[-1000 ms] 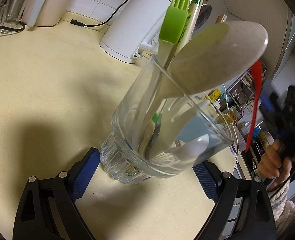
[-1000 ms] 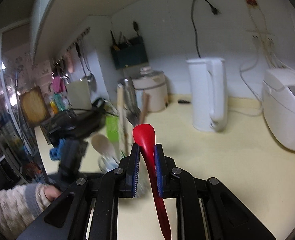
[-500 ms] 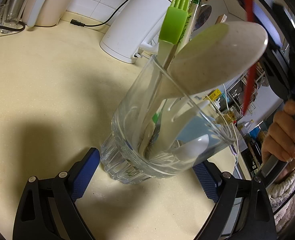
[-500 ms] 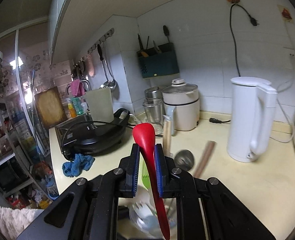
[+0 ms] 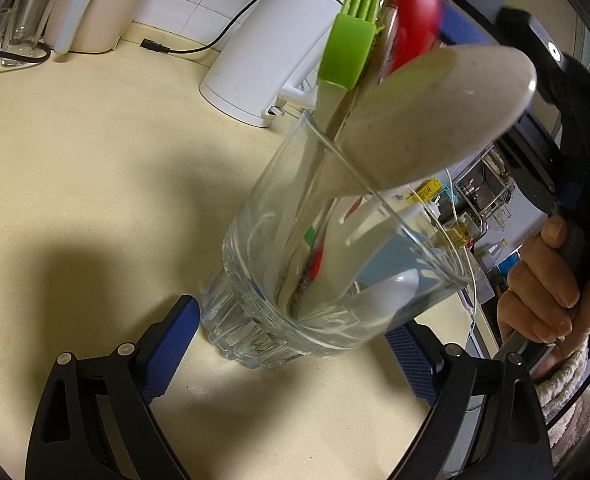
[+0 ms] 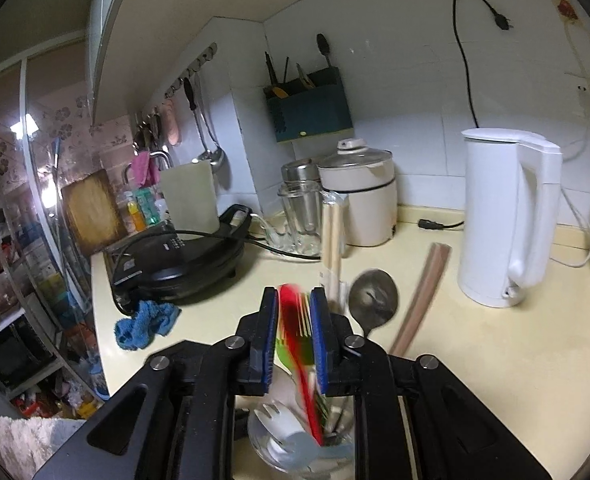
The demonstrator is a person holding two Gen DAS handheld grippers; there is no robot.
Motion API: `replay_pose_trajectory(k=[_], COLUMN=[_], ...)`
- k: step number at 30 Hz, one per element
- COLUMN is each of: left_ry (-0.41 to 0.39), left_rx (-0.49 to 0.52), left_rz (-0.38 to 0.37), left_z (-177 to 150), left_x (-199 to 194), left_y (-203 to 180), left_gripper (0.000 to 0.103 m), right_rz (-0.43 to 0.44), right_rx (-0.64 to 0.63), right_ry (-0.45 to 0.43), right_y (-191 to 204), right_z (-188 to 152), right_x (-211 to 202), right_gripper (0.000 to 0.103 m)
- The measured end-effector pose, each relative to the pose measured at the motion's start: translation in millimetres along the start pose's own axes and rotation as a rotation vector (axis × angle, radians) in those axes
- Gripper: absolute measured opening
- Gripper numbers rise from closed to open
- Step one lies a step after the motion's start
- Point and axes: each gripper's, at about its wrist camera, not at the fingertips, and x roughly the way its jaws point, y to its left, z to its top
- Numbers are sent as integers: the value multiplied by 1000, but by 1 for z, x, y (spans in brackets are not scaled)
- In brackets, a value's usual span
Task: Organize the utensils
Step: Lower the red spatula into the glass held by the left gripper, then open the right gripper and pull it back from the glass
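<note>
A clear glass (image 5: 295, 280) stands on the cream counter (image 5: 95, 152) between the blue pads of my open left gripper (image 5: 291, 352). It holds a beige spoon (image 5: 435, 120), a green whisk (image 5: 347, 48) and other utensils. A red spoon (image 5: 411, 4) stands in the glass, blurred. My right gripper (image 6: 295, 340) is directly above the glass (image 6: 295, 440), jaws open, with the red spoon (image 6: 299, 352) loose between the pads, its handle down in the glass.
A white kettle (image 6: 507, 216) stands at the right. A black griddle (image 6: 183, 256), a blue cloth (image 6: 143, 324), a beige cooker (image 6: 359, 200) and glass jars (image 6: 299, 216) line the back. A metal ladle (image 6: 373, 300) and brown handle (image 6: 423, 292) rise from the glass.
My right gripper moved over the glass, lowered the red spoon into it and opened its jaws. The spoon is dropping. The left gripper has not moved.
</note>
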Motion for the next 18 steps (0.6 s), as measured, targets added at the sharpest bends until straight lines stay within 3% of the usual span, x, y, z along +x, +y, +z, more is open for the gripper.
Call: replay_pose_trajectory(k=[10, 18], left_ry=[0, 0], left_rx=[0, 0], left_rz=[0, 0], left_z=[0, 0], left_x=[0, 0], left_y=[0, 0], left_gripper=[94, 94], right_rz=[-103, -213], right_rx=[-5, 118], right_ry=[-3, 93], right_y=[-8, -42], right_z=[-17, -65], right_x=[-34, -55], right_gripper=[24, 24])
